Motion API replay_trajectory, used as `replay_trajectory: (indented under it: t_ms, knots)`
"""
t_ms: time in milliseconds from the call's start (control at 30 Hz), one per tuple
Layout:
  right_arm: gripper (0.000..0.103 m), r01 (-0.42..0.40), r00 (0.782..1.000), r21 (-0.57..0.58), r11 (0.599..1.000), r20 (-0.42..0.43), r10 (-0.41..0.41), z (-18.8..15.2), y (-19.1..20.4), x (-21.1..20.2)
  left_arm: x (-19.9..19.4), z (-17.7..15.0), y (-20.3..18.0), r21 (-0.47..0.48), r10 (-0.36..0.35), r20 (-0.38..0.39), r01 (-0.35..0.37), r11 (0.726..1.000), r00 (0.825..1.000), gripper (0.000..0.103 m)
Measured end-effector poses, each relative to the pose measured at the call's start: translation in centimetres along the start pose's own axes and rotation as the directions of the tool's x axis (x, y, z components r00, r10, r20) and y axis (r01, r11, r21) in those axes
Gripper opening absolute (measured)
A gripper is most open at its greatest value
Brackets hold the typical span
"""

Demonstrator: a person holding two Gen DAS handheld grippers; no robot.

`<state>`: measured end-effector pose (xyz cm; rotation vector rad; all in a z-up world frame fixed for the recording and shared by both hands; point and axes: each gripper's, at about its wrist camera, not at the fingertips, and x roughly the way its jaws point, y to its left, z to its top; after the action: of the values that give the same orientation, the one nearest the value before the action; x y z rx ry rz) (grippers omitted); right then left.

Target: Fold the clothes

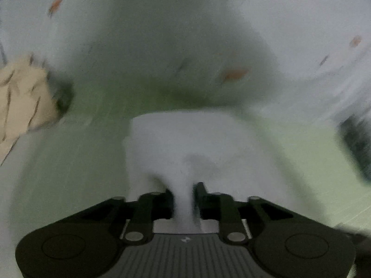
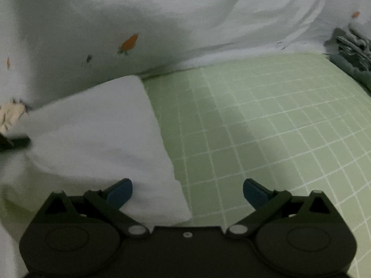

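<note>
A white garment with small orange prints [image 2: 129, 41] lies spread over a green grid mat [image 2: 266, 120]. My left gripper [image 1: 183, 199] is shut on a bunched fold of the white garment [image 1: 185, 143] and holds it up; that view is blurred. My right gripper [image 2: 187, 192] is open, its blue pads [image 2: 120, 193] wide apart, just above the mat. A white sleeve or flap [image 2: 97, 139] lies under its left finger, its edge between the jaws. Nothing is held in it.
A beige patterned cloth [image 1: 20, 97] lies at the left, also seen in the right wrist view [image 2: 11, 113]. A dark striped cloth pile [image 2: 352, 46] sits at the mat's far right edge, and shows dimly in the left wrist view [image 1: 357, 143].
</note>
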<state>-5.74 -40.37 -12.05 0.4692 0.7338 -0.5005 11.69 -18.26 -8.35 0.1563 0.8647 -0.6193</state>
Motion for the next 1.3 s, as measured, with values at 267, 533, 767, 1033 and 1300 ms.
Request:
replay_trajectory:
  t_ms: [267, 533, 767, 1033, 1300]
  knots:
    - [0.103, -0.062, 0.998, -0.081, 0.995, -0.033, 0.059, 2.7, 2.2, 2.8, 4.1, -1.0, 4.5, -0.108, -0.084, -0.093, 0.074, 0.991, 0.992, 0.094]
    - [0.103, -0.099, 0.991, -0.166, 0.981, -0.1, 0.084, 5.8, 4.0, 7.2, 7.0, -0.2, 5.8, -0.066, -0.16, -0.14, 0.152, 0.986, 0.977, 0.103]
    - [0.103, -0.146, 0.977, -0.163, 0.976, -0.176, 0.116, 7.0, 4.2, 10.9, 9.3, -0.3, 6.9, -0.138, -0.251, -0.184, 0.228, 0.964, 0.95, 0.103]
    - [0.098, -0.263, 0.941, -0.01, 0.965, -0.222, 0.255, 7.0, 3.6, 12.6, 9.9, -0.6, 5.7, -0.179, -0.283, -0.16, 0.254, 0.951, 0.946, 0.096]
    - [0.025, -0.333, 0.935, 0.025, 0.943, -0.123, 0.333, 6.0, 3.9, 8.3, 6.7, 0.4, 3.5, -0.17, -0.262, -0.124, 0.24, 0.956, 0.957, 0.04]
